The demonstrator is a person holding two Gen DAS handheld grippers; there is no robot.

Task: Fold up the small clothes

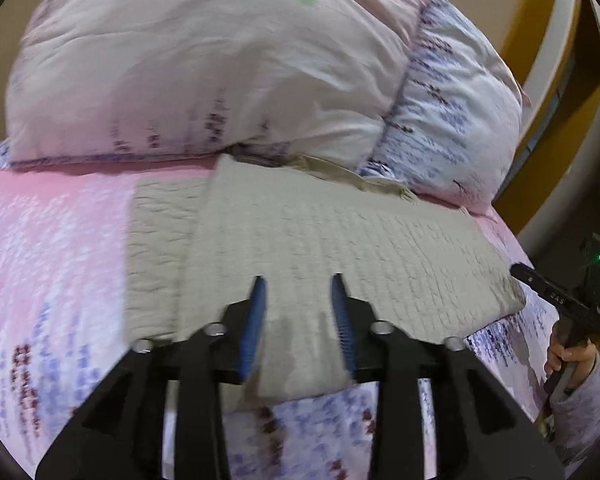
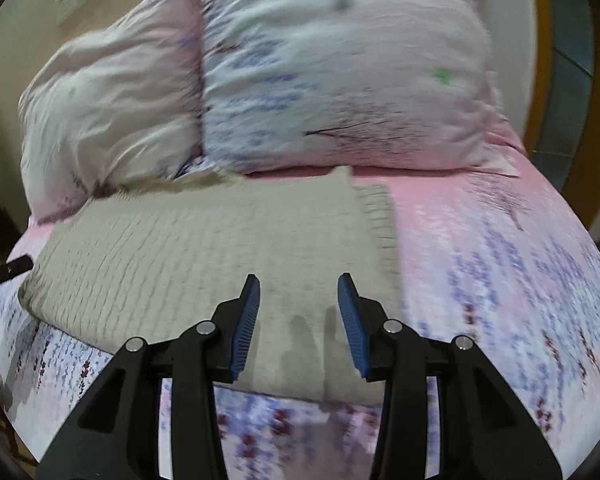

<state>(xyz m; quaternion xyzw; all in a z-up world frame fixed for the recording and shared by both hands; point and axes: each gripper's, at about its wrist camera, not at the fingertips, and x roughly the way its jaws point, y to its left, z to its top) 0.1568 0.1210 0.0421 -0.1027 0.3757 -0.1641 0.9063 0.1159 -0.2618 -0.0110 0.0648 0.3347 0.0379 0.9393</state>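
Both grippers are poised over the near edge of a beige textured-knit garment (image 1: 340, 240) that lies spread flat on the bed (image 1: 52, 248), its far edge tucked up against the 2 pillows (image 1: 204, 64) at the head. It looks partly folded already: a layer edge runs down its left part in the left wrist view, and the same step shows toward its right in the right wrist view. Which kind of garment it is, I cannot tell.

The left gripper (image 1: 299, 284) has its blue-padded fingers (image 1: 256, 320) parted with a moderate gap, nothing between them, only cloth lying beneath. The right gripper (image 2: 299, 282) matches it: fingers (image 2: 354, 328) apart by a similar gap and holding nothing, hanging above the near hem of the garment (image 2: 204, 248).

From the left wrist view, another gripper tip pokes in at the far right, just off the garment's right corner, with a hand (image 1: 572, 356) wrapped around its handle; it is presumably the right one.

My read: the pair sit side by side over the same hem so each can pinch a point and carry that edge toward the pillows for the next fold. Motion blur smears both views, so fine detail of the hem is lost.
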